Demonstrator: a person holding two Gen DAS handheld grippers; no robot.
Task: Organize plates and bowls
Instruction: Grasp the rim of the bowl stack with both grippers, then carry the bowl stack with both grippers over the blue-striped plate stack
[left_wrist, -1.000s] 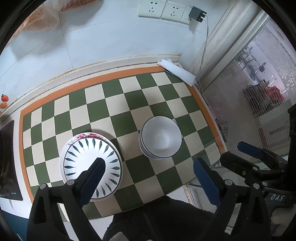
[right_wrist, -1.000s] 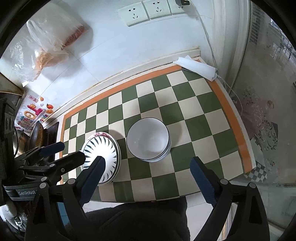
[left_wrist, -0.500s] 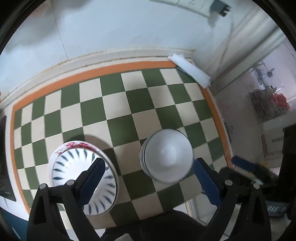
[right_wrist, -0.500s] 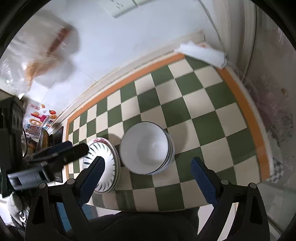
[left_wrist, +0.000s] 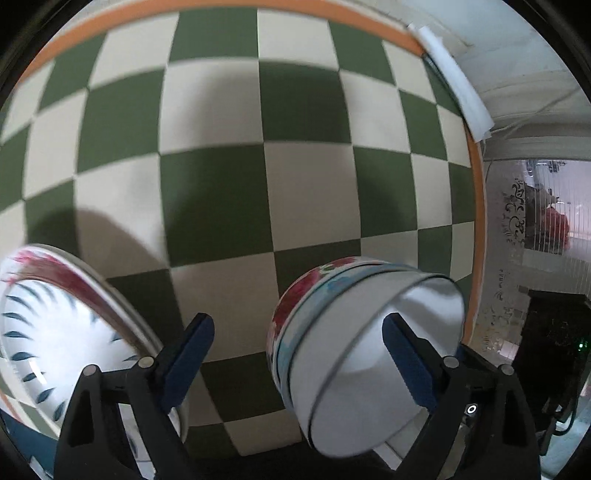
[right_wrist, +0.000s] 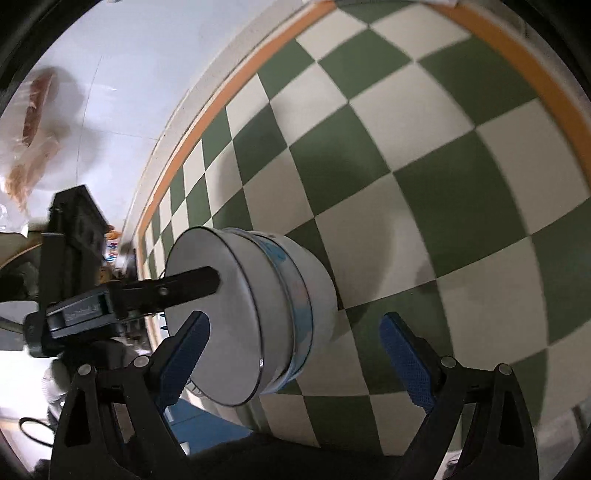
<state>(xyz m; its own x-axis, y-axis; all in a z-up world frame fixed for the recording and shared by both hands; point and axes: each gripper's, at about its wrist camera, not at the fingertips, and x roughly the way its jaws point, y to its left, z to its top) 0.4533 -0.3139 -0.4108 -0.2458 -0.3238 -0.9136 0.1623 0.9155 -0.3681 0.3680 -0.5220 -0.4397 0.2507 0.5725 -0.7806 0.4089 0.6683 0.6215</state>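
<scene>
A stack of nested bowls (left_wrist: 332, 332), white with a dark rim on top and flowered ones below, stands on the checked cloth (left_wrist: 306, 192). My left gripper (left_wrist: 295, 354) straddles the stack's left wall: the right finger is inside the top bowl, the left finger outside. Its jaws are closing and the pads are not touching the wall. A stack of plates (left_wrist: 55, 332), blue-leaf pattern on top, lies to the left. My right gripper (right_wrist: 295, 354) is open astride the bowls (right_wrist: 280, 306), its left finger at the bowl's mouth. The left gripper's fingers (right_wrist: 192, 282) reach across that mouth.
The cloth has an orange border (right_wrist: 207, 107) along a white tiled wall. A folded white cloth (left_wrist: 458, 85) lies at the back right corner. A patterned glass door (left_wrist: 535, 221) is to the right. A plastic bag of food (right_wrist: 33, 110) and a dark appliance (right_wrist: 74, 218) sit at the left.
Both grippers have dropped from high above the table to the bowl stack, tilting more steeply. Each now has one finger at the top bowl's mouth.
</scene>
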